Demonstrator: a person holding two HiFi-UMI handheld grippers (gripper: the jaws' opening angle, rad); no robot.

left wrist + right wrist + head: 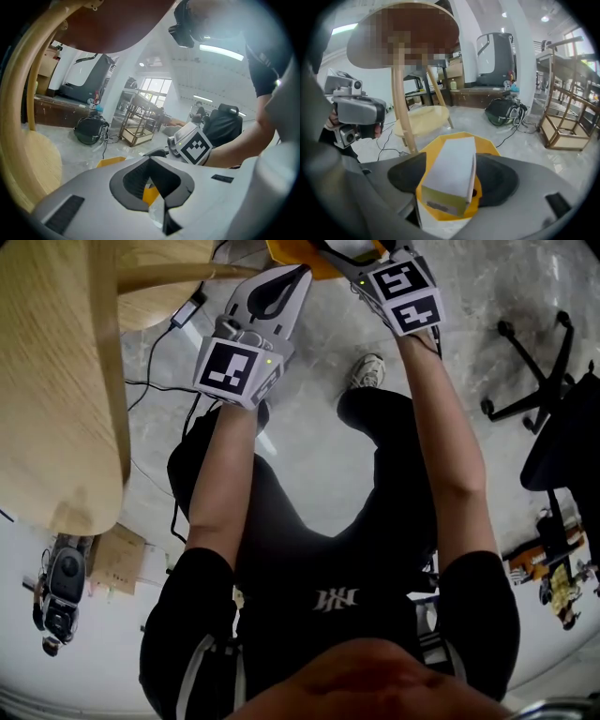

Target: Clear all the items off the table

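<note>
1. Looking along the right gripper [452,183], found a white rectangular cardboard box [450,161] clamped lengthwise between widely spread jaws, dark pads against both long sides.
2. Placed the box low down, off the light wooden round table [56,409], in line with the mouth of a yellow plastic bin [489,144] on the grey stone floor [319,437]. Could not settle whether above the rim or already partly inside.
3. Read the left gripper [150,160] as closed, jaw tips meeting. Noted a pale sliver [157,210] in the gap behind the tips, not identified. Sat just beside the right gripper, near the same bin.
4. Judged the step in hand as dropping the box into the bin.
5. Risk: letting go off-centre could land the far end on the rim and tip the box onto the floor.
6. Risk: with the box filling most of the bin's mouth as seen, could wedge slantwise and stick out.
7. Risk: with both grippers so close, could knock together or nudge the bin on opening.
8. Risk: black cables [155,385] near the feet could snag on standing up.
</note>
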